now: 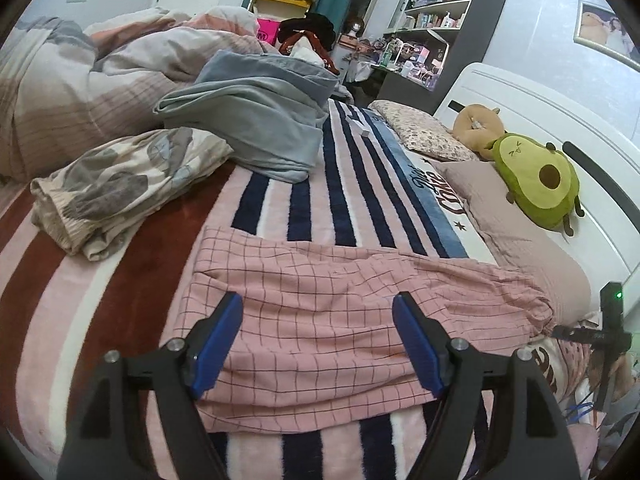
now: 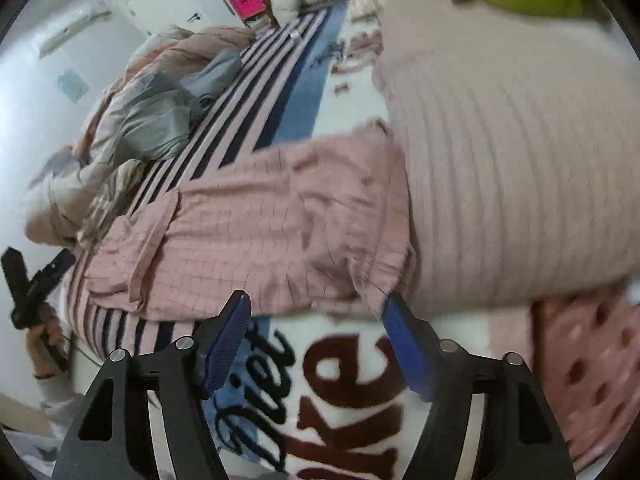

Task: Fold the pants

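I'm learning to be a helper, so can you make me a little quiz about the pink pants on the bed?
1. True or false: the pink checked pants lie spread on the striped blanket.
2. Which toy sits by the headboard? A) avocado plush B) teddy bear C) toy car
3. Fill in: the left hand-held gripper is ____ and holds nothing.

Key: 1 true. 2 A. 3 open; the right hand-held gripper is open too.
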Demonstrator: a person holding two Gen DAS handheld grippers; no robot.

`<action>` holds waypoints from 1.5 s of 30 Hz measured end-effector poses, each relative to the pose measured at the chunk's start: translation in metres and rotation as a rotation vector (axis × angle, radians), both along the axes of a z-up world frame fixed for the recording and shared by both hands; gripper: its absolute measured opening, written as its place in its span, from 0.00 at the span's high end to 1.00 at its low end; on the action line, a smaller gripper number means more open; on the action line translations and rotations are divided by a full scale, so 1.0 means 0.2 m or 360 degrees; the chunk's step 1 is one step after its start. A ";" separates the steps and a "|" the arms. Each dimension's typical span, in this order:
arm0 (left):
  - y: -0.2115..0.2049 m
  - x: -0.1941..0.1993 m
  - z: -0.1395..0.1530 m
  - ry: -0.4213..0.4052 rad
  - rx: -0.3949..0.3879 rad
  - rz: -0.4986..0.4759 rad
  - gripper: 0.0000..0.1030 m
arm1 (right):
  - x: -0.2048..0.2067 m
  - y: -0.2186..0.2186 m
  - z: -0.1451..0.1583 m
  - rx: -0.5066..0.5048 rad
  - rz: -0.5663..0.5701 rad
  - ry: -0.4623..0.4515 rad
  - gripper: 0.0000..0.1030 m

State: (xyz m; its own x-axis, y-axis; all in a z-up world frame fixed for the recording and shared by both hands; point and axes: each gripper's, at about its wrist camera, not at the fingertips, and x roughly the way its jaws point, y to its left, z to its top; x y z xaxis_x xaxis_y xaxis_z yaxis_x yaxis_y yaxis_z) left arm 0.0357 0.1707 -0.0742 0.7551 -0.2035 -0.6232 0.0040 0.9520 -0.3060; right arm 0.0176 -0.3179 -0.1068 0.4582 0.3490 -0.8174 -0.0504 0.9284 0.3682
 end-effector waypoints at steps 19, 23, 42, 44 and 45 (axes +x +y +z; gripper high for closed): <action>-0.02 -0.05 0.05 -0.0022 0.0008 0.0041 0.28 | 0.20 0.02 -0.15 0.0216 -0.0246 -0.0023 0.53; 0.00 -0.05 0.06 -0.0029 -0.0003 0.0055 0.28 | 0.25 0.04 -0.15 0.0219 -0.0258 -0.0086 0.58; 0.29 -0.19 0.06 -0.0083 -0.0059 0.0209 0.28 | 0.43 1.27 0.33 0.0313 0.0550 -0.0498 0.89; 0.32 -0.21 0.06 -0.0088 -0.0060 0.0228 0.28 | 0.44 1.47 0.28 0.0330 0.0687 -0.0471 0.89; 0.34 -0.22 0.06 -0.0087 -0.0061 0.0238 0.28 | 0.44 1.55 0.25 0.0341 0.0748 -0.0446 0.89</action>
